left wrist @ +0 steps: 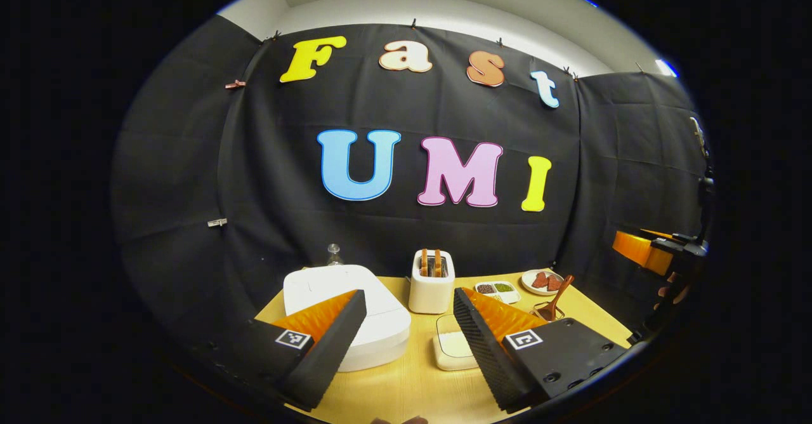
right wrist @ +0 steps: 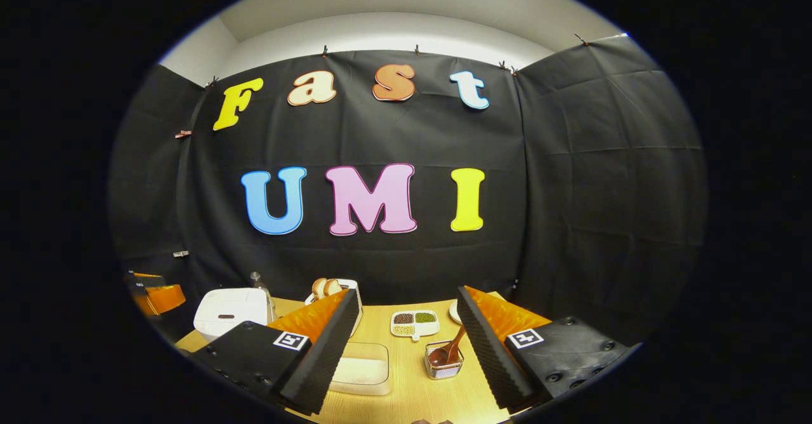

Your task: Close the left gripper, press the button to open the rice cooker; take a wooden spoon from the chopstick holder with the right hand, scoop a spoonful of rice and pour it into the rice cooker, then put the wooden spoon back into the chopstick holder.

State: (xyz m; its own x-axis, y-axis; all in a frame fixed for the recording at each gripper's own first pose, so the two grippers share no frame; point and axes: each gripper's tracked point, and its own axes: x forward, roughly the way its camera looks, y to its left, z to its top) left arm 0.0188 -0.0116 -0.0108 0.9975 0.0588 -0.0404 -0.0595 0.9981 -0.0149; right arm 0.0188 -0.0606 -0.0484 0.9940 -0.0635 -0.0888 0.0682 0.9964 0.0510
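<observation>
Left gripper view: left gripper point(left wrist: 409, 338) spread wide, holding nothing; rice cooker point(left wrist: 355, 313), lid down, at 7 o'clock; rice container point(left wrist: 453, 346) at 6.

Right gripper view: right gripper point(right wrist: 406, 344) agape, empty; wooden spoon point(right wrist: 448, 350) upright in chopstick holder point(right wrist: 443, 362) at 6 o'clock.

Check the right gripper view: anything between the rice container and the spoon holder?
Nothing; in the right gripper view bare table separates the rice container from the spoon holder, where the wooden spoon stands.
</observation>
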